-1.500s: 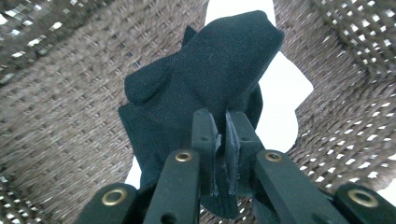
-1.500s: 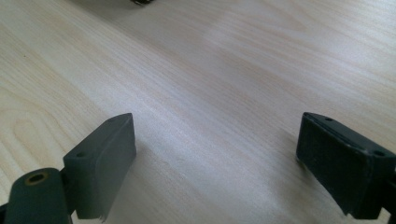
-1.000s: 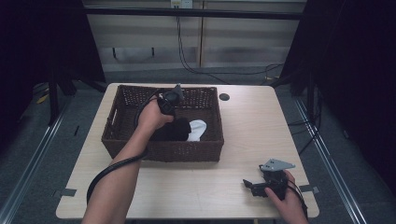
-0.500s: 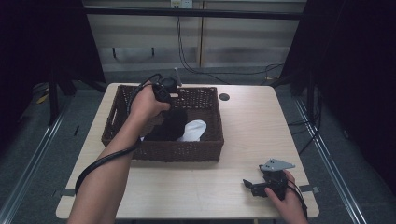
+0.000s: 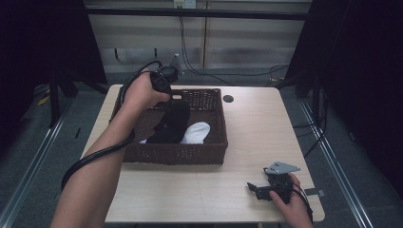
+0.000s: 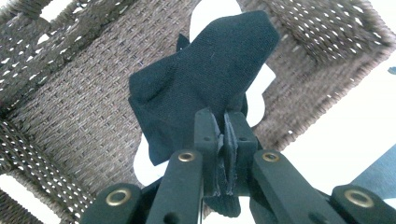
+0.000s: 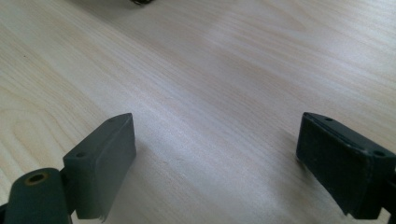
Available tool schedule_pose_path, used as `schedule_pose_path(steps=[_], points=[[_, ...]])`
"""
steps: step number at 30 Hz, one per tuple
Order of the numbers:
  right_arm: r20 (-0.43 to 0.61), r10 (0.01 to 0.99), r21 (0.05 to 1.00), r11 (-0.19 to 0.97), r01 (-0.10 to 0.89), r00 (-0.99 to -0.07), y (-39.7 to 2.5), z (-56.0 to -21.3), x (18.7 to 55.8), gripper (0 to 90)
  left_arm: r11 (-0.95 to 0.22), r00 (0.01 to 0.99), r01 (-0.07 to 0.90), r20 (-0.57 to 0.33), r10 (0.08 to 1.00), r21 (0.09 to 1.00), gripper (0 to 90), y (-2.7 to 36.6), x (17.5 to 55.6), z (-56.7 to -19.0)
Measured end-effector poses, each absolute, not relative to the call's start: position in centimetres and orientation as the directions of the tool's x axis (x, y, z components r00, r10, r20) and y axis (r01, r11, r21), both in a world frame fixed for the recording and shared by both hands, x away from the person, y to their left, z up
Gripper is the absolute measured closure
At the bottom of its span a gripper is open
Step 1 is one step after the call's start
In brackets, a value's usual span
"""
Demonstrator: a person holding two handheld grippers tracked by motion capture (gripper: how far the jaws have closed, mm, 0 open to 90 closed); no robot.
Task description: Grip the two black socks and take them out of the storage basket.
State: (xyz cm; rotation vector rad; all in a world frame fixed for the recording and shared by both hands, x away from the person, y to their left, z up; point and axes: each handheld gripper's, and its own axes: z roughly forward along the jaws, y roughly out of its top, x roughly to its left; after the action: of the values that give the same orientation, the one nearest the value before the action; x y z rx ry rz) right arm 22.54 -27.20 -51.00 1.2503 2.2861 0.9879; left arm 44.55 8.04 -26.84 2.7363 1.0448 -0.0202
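Observation:
A black sock (image 5: pixel 171 123) hangs from my left gripper (image 5: pixel 175 98), which is shut on its upper end above the brown wicker basket (image 5: pixel 176 153). In the left gripper view the two jaws pinch the black sock (image 6: pixel 205 84) with the left gripper (image 6: pixel 225 140) held over the woven basket floor (image 6: pixel 79 107). A white sock (image 5: pixel 196 132) lies in the basket beneath the black one; the white sock (image 6: pixel 212 9) peeks out behind the black cloth. My right gripper (image 5: pixel 252 189) rests open near the table's front right; the right gripper (image 7: pixel 215 163) has bare wood between its jaws.
The light wooden table (image 5: pixel 256 123) has a small dark round hole (image 5: pixel 228 99) behind the basket. A black cable (image 5: pixel 95 159) trails from the left gripper along the forearm. Dark curtains and floor rails flank the table.
My left gripper has risen and moved toward the basket's back left, pulling the black sock up out of the basket. The right gripper has stayed still.

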Motion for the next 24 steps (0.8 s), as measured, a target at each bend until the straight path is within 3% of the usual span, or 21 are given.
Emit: schedule_pose_path(steps=[10,24], points=[[0.025,0.837,0.719,0.365,0.591,-0.547,-27.2,-51.0,22.5,11.2,-0.774,0.796,0.602,-0.07,0.601,0.199,85.1,7.5,42.5,-23.8],[0.023,0.836,0.719,0.366,0.59,-0.547,-27.2,-51.0,22.5,11.2,-0.847,0.871,0.489,-0.069,0.486,0.209,85.0,5.8,38.5,-23.0]])
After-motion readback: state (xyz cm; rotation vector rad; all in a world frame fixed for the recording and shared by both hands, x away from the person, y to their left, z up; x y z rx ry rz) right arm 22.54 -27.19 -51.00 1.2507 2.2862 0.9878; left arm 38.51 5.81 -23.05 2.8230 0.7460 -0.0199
